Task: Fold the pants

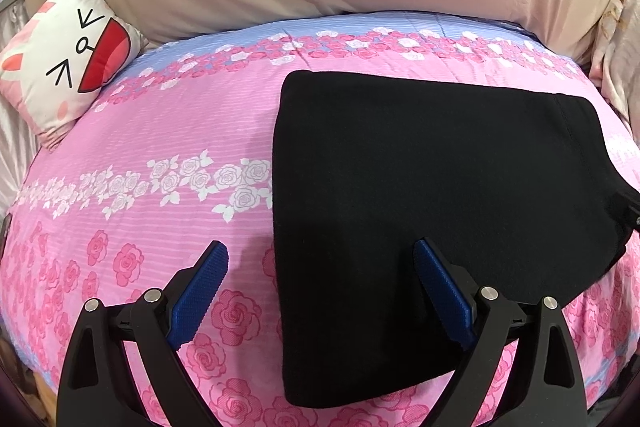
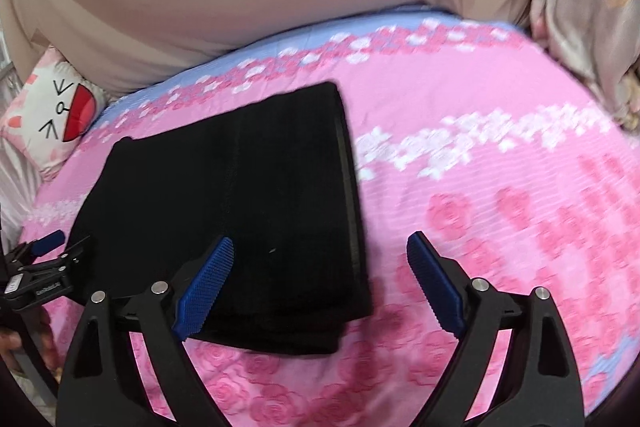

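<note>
Between and just ahead of both spread, empty claws, left claw (image 1: pixel 320 259) and right claw (image 2: pixel 320 251), the black pants (image 1: pixel 432 219) lie folded into a compact rectangle on the pink bedspread (image 1: pixel 160 131), folding seemingly finished.

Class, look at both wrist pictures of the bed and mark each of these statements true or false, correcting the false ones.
1. The black pants lie folded in a compact block on the bedspread. True.
2. The left gripper clamps the pants. False: its jaws stand open, holding nothing.
3. The right gripper is open. True.
4. The cushion lies on top of the pants. False: it lies apart, at the bed's edge.
</note>
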A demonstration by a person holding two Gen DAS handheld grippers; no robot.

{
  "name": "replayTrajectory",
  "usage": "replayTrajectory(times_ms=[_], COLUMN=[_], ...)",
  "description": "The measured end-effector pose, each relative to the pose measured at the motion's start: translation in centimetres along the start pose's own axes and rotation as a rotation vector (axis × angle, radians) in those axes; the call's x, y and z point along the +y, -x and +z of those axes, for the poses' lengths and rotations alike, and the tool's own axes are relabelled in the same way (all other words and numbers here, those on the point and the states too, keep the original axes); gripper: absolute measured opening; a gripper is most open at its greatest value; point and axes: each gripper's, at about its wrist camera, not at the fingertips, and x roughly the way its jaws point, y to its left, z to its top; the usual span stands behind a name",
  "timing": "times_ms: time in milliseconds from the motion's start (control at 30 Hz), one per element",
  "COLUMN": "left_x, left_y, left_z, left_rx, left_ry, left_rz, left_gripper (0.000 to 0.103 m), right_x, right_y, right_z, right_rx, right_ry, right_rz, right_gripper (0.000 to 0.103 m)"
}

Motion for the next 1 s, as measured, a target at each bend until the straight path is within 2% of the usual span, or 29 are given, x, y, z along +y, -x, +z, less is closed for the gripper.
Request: replayTrajectory(times_ms=[500,667,1000], left_x=[0.0,-0.4,-0.8], left_y=[-0.3,-0.2,-0.1], left_z=[0.1,0.3,0.2], left_rx=[0.013,0.015,0.011], left_ry=[0.031,0.021,0.019], left_rz=[-0.010,-0.016,0.004], left_gripper=[0.092,0.092,0.092], right_x=[0.0,0.8,0.5], right_y=[-1.8,-1.9,-1.9], right_z=[-1.3,-1.5,-1.4], right_rx=[0.067,0.066,0.064], right_ry=[-0.094,-0.065,-0.078], right_rz=[0.102,0.080,0.095], right_gripper=[0.087,0.089,0.089])
